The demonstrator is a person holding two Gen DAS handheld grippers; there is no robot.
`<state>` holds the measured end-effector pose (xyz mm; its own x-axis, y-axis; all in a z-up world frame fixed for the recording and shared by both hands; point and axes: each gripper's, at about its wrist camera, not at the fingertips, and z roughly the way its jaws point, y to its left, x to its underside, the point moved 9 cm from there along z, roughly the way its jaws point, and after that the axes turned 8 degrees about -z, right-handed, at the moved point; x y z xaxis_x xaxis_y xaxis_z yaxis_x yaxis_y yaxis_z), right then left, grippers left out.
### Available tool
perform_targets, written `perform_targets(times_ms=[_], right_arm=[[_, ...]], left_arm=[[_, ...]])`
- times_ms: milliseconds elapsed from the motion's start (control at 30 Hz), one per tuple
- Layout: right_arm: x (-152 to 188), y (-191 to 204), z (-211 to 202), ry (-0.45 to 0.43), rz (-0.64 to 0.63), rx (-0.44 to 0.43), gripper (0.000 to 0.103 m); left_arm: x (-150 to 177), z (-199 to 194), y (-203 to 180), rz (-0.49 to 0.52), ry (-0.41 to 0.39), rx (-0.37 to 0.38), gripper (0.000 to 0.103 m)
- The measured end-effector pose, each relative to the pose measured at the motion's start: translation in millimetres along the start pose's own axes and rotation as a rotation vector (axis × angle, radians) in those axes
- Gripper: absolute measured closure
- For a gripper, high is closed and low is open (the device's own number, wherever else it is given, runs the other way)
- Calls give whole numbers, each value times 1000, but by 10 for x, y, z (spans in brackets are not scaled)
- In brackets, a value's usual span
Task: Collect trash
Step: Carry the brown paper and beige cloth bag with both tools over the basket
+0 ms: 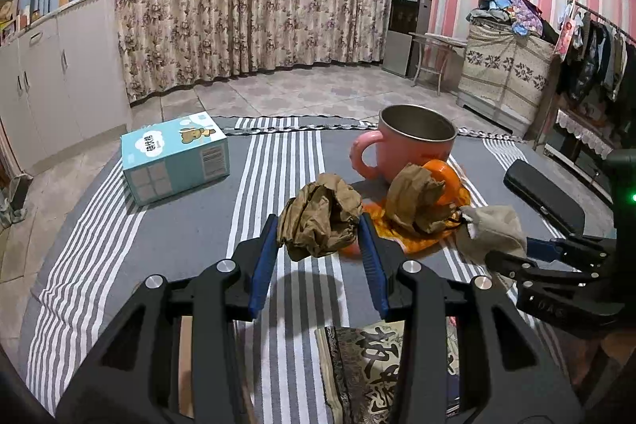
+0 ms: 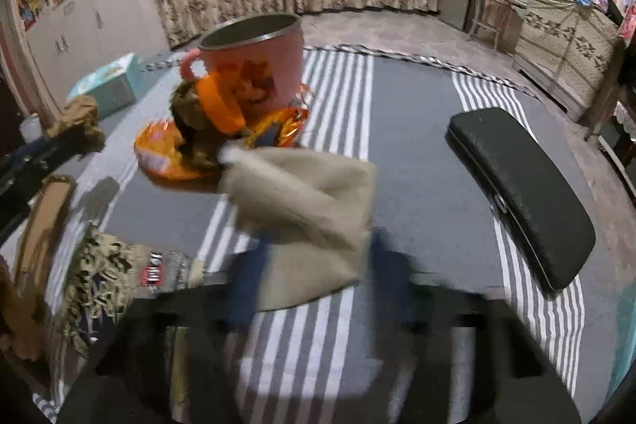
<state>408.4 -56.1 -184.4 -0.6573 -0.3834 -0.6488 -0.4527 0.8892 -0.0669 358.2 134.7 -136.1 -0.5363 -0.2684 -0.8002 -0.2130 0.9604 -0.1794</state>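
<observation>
**Trash run: one wad in hand, plenty left**

Closest up, the left gripper has its blue pads clamped on a brown paper wad, lifted off the striped cloth. So that piece is picked up, but I can't see a bin anywhere (so nothing counts as dropped off yet). The right gripper is blurry; a beige cloth scrap sits between its jaws, but I can't tell whether they're actually pinching it. Left to grab: a second paper wad lying on an orange wrapper, right beside the pink mug. My guess is we're roughly midway at best.
</observation>
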Motion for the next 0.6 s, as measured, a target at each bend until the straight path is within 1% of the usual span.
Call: perform_targets(times_ms=[33, 67, 133, 267, 367, 600], right_arm=[[5, -2, -28, -5, -7, 7, 71], [20, -13, -70, -13, -7, 8, 77], [47, -69, -174, -26, 9, 9, 82], [157, -315, -486, -77, 68, 34, 83], [244, -473, -658, -93, 100, 46, 83], [529, -953, -1057, -126, 185, 107, 83]], left_arm=[[2, 0, -2, 0, 1, 1, 64], [5, 2, -8, 1, 1, 0, 64], [2, 1, -7, 0, 2, 1, 64], [10, 7, -21, -3, 4, 8, 64], [27, 15, -42, 8, 2, 8, 64], [35, 9, -104, 41, -6, 12, 64]])
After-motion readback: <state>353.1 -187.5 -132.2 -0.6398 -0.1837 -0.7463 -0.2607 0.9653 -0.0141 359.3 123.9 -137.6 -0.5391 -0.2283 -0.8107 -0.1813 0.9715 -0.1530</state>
